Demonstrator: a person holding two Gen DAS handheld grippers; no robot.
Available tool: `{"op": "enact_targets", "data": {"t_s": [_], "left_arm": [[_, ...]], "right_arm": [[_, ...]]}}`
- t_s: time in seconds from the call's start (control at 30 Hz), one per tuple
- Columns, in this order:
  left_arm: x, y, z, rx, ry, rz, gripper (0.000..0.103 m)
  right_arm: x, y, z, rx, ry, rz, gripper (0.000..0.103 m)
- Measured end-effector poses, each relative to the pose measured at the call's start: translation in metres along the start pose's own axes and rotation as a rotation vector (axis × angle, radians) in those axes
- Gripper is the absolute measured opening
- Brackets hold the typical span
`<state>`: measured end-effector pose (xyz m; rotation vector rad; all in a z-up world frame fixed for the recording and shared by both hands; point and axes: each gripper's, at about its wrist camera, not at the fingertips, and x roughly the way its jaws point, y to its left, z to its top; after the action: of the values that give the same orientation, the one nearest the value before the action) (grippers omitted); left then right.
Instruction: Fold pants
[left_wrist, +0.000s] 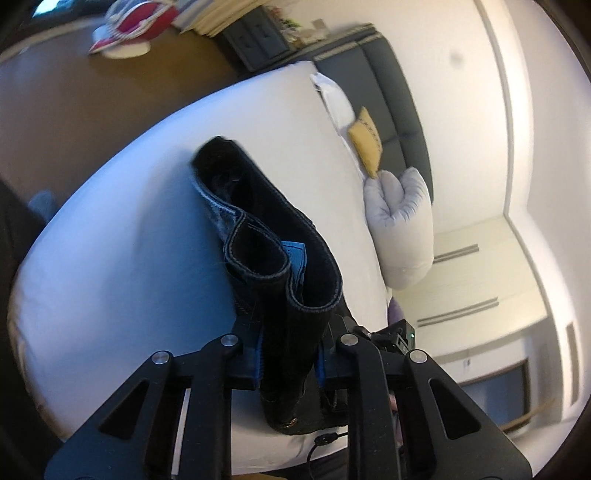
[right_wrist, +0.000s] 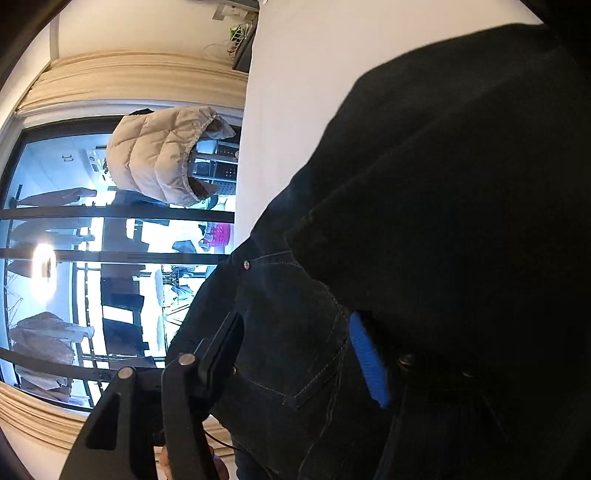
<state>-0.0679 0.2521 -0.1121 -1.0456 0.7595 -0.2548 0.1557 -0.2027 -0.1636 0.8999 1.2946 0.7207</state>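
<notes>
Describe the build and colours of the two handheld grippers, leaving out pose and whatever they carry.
The left gripper is matte black, with angular linkage arms that have triangular cutouts, round silver pivot pins and ribbed blue pads. A thin black cable runs beneath it. The right gripper matches: black arms, silver pins, a ribbed blue pad.

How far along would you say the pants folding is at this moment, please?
Done: the dark pants are already doubled over, with hems and waistband stacked in layers. In hand: the left tool is clamped on those layers above the white bed; the right tool has denim between its fingers, though whether it grips is unclear. Left: laying the bundle flat and neatening it.
</notes>
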Motion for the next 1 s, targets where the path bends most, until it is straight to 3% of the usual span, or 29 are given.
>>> {"op": "enact_targets", "data": {"t_s": [0.23,0.37,0.5,0.7,0.93,1.0], "left_arm": [[0.023,-0.088,-0.008,0.269,0.033,0.011,0.018],[0.065,-0.14,-0.033,0.445,0.106,0.002,0.018],[0.132,-0.183,-0.082,0.661,0.222,0.035,0.018],[0.202,-0.19,-0.148,0.835,0.375,0.109,0.018],[0.224,-0.205,-0.195,0.991,0.419,0.157,0.018],[0.231,-0.21,-0.203,1.024,0.425,0.177,0.018]], "right_arm": [[-0.05,0.008,0.006,0.006,-0.07,0.066,0.072],[-0.081,0.001,0.01,0.004,-0.103,0.097,0.074],[-0.106,-0.011,0.012,0.01,-0.124,0.162,0.075],[-0.12,-0.003,0.007,-0.05,-0.113,0.17,0.085],[-0.107,-0.013,0.015,-0.037,-0.052,0.065,0.084],[-0.104,-0.01,0.013,-0.057,-0.042,0.043,0.079]]}}
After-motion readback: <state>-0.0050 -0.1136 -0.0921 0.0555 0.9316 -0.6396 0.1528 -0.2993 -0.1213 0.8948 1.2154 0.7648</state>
